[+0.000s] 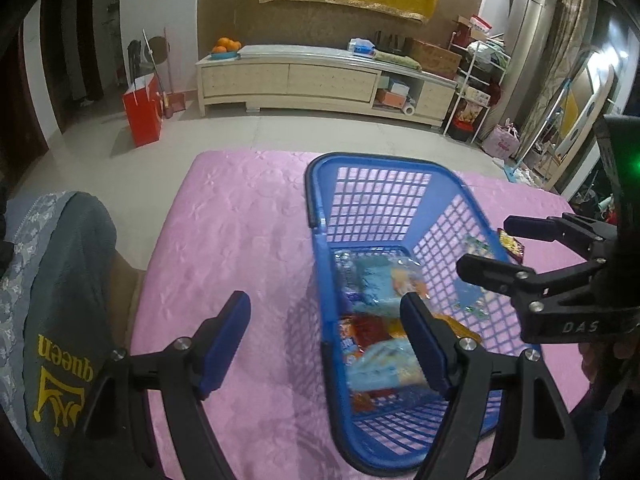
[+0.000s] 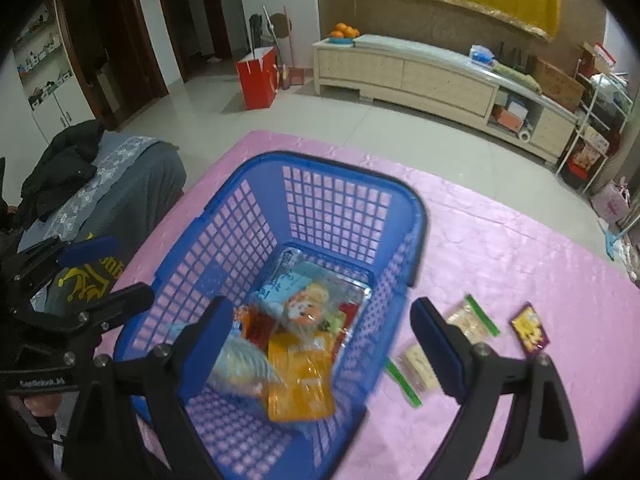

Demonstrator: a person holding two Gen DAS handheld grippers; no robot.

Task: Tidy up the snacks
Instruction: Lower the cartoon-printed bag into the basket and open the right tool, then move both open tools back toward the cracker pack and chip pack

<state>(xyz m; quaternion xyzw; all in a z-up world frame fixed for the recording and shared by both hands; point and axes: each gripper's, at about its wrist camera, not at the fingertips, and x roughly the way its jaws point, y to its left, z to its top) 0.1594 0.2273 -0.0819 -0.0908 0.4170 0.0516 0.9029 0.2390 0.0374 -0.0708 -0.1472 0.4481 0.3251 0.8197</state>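
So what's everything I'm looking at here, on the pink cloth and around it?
basket: one, blue, on the pink cloth
snack packets in basket: several, orange, light blue, red; exact count unclear
green-edged packets: two, pale, on cloth right of basket
small packet: one, yellow and dark red, farthest right
cabinet: one, cream, by far wall
oranges: a pile, on cabinet
bag: one, red, on floor
left tongs: black and blue, open, astride the basket's wall
right tongs: black and blue, open, empty
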